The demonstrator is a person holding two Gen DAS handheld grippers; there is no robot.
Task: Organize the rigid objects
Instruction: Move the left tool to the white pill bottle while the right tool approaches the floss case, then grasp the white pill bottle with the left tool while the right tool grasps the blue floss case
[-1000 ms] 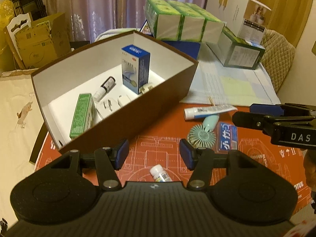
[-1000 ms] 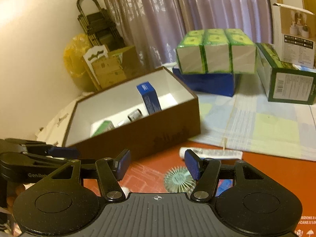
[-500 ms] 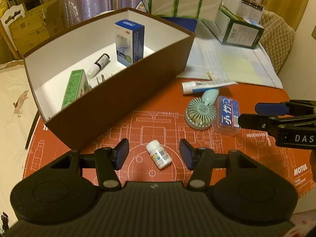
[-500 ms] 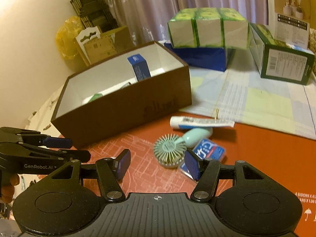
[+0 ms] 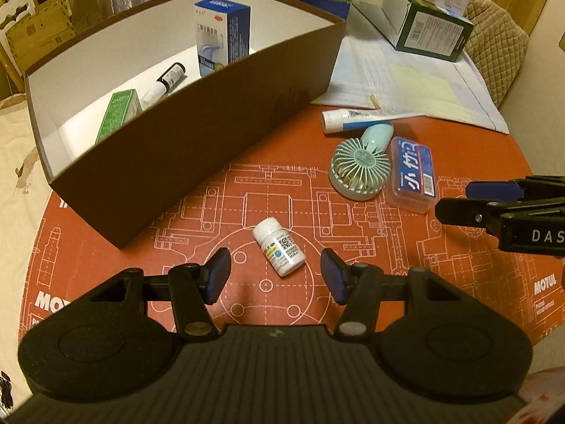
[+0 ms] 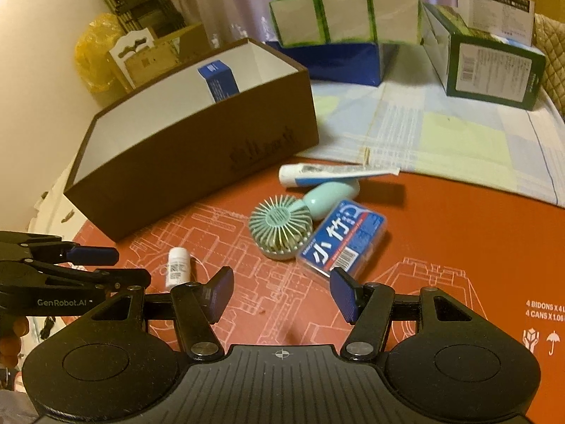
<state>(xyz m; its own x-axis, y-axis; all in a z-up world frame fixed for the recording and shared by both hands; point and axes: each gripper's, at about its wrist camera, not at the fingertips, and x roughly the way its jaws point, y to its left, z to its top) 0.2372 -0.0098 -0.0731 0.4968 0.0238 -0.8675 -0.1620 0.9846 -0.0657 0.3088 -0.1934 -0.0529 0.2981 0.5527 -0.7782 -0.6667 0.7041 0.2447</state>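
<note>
A brown box (image 5: 197,141) with a white inside holds a blue carton (image 5: 220,37), a green carton (image 5: 118,115) and a small dark bottle (image 5: 166,79). On the red mat lie a white pill bottle (image 5: 279,246), a mint hand fan (image 5: 356,168), a blue clear case (image 5: 411,173) and a white tube (image 5: 356,118). My left gripper (image 5: 275,277) is open and empty, just short of the pill bottle. My right gripper (image 6: 282,293) is open and empty, just short of the blue case (image 6: 340,243) and the fan (image 6: 280,228).
Green-wrapped packs (image 6: 346,10) on a blue box (image 6: 339,62), a dark green carton (image 6: 491,60) and a pale checked cloth (image 6: 452,134) lie behind. Cardboard boxes (image 5: 46,28) stand at the far left. The mat's front-right edge (image 5: 543,304) is near.
Both grippers have pulled back and risen from the brown box and now tilt down over the mat. The pill bottle, fan and case have come fully into view. Jaws stayed open.
</note>
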